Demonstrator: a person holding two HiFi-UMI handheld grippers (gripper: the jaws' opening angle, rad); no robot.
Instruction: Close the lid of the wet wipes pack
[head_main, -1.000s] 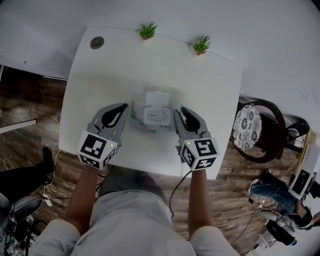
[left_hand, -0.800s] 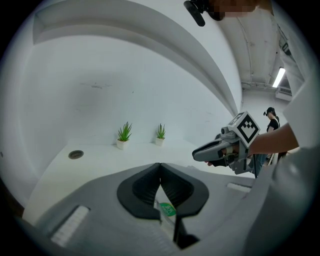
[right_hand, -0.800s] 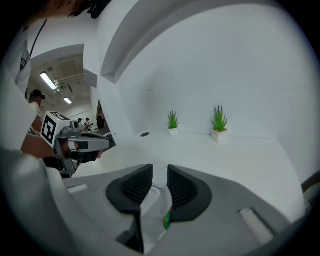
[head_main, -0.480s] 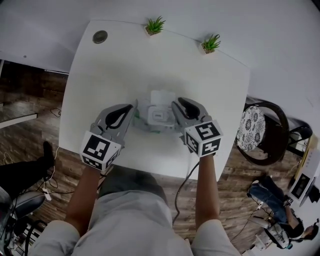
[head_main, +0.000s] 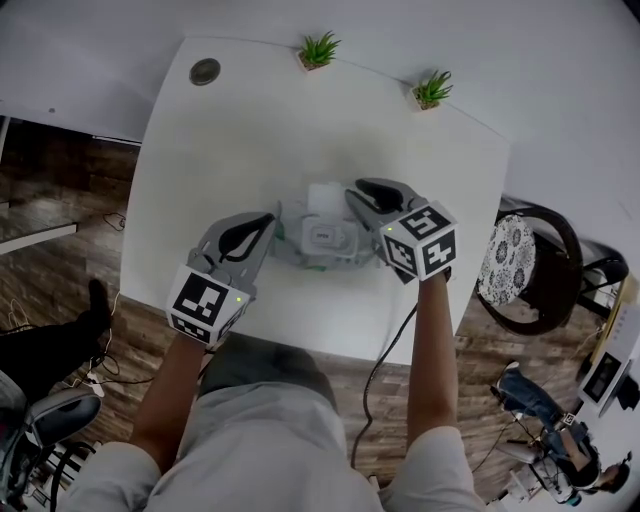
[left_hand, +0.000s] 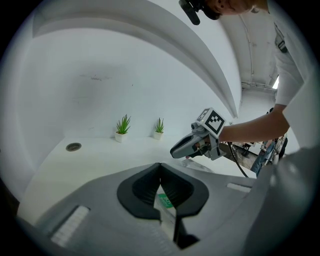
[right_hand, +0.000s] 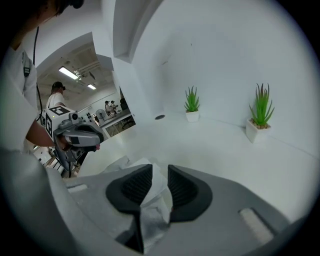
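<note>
The wet wipes pack (head_main: 322, 245) lies in the middle of the white table (head_main: 220, 150), its white lid (head_main: 325, 198) raised at the far side. At the pack's left end, my left gripper (head_main: 270, 224) is shut on the edge; the left gripper view shows its tips (left_hand: 160, 166) meeting over the green-labelled wrapper (left_hand: 165, 201). My right gripper (head_main: 353, 193) hovers at the lid's right side, tilted down, open. In the right gripper view the lid (right_hand: 154, 182) and crinkled wrapper show through the gap of that gripper (right_hand: 160, 169).
Two small potted plants (head_main: 320, 50) (head_main: 433, 90) stand on the table's far edge, and a round grommet (head_main: 205, 71) sits at the far left corner. A chair (head_main: 520, 265) stands off the table's right side. The person's legs are at the near edge.
My right gripper has moved from the pack's right end to the raised lid's right side and has rolled. The left gripper has stayed at the pack's left end.
</note>
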